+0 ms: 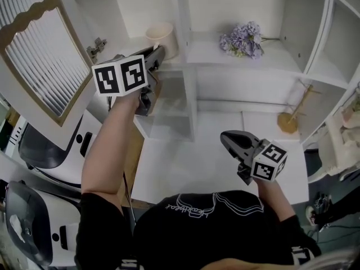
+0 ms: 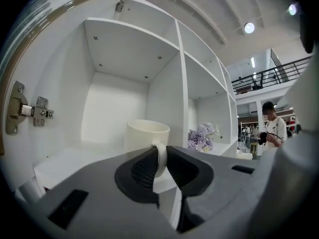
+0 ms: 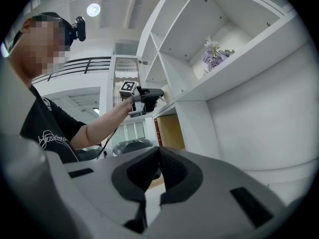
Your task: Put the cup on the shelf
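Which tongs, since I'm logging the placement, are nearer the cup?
Left. The left tongs grip the cup by its handle at the shelf; the right tongs hang shut, lower and apart.

Black white-printed T-shirt (image 1: 197, 224); grey, marker-cubed left gripper (image 1: 160, 53) and right gripper (image 1: 224, 135).

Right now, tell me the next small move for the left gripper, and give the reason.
Probably ease the left gripper down a touch, then open its jaws. It is shut on the handle of the cup, which stands upright inside the left compartment of the shelf, beside the divider. I cannot tell whether its base already rests on the board, so settle it before letting go.
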Tool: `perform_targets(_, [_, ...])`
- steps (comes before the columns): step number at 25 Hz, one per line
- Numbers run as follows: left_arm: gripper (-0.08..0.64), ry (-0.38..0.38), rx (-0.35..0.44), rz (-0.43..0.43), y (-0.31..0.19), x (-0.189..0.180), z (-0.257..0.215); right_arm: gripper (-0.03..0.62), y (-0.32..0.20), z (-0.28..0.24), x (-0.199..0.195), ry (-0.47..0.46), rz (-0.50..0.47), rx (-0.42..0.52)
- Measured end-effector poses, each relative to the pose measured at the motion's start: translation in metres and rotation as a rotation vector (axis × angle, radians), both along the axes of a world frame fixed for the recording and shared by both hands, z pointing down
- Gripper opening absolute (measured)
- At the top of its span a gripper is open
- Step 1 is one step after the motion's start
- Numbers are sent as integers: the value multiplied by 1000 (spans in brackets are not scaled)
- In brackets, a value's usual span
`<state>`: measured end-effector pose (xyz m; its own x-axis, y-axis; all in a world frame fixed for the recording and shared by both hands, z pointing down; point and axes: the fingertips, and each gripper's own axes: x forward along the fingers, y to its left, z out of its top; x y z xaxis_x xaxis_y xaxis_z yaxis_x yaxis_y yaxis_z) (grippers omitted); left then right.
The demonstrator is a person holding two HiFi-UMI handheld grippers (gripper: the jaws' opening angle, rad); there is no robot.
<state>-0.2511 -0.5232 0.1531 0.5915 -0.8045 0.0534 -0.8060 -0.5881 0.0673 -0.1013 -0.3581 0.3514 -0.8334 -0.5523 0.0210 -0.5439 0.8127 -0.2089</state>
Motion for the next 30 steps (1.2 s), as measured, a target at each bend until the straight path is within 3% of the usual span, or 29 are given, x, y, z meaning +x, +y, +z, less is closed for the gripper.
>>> perform_targets(9, [55, 39, -52, -2, -13, -1, -7, 5, 7, 3, -4, -1, -1, -3])
perform_targets(22, [60, -67, 6, -50, -7, 4, -4, 5, 21, 3, 16, 6, -16, -29])
perform_targets(30, [192, -89, 82, -138, 4, 4, -8, 5, 35, 2, 25, 34, -56, -36])
